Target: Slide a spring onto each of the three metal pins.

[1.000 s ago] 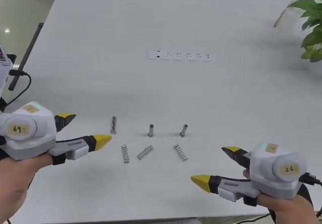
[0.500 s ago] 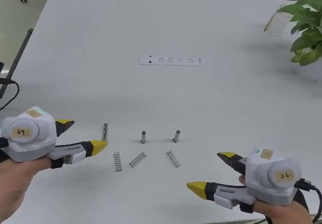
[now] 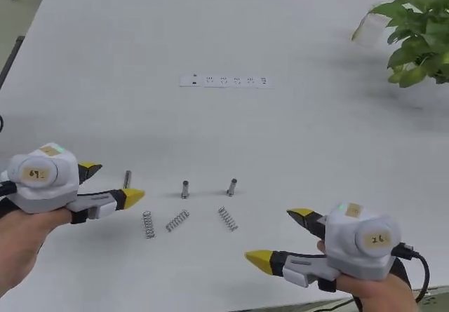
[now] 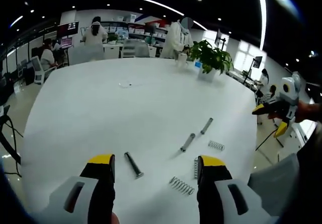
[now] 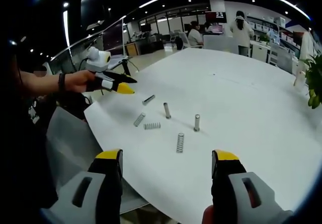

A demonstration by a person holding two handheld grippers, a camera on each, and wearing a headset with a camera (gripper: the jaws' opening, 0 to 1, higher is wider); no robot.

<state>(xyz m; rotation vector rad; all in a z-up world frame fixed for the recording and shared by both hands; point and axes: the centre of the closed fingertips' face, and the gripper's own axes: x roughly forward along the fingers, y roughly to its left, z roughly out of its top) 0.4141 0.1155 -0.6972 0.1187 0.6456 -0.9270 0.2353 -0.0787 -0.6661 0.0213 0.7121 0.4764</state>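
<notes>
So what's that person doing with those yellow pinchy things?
A person holds a gripper in each hand at a white table. Three metal pins stand in a row: the left pin, the middle pin and the right pin. Near them lie the left spring, the middle spring and the right spring. The left gripper and the right gripper are open and hold nothing. No spring is on a pin yet.
</notes>
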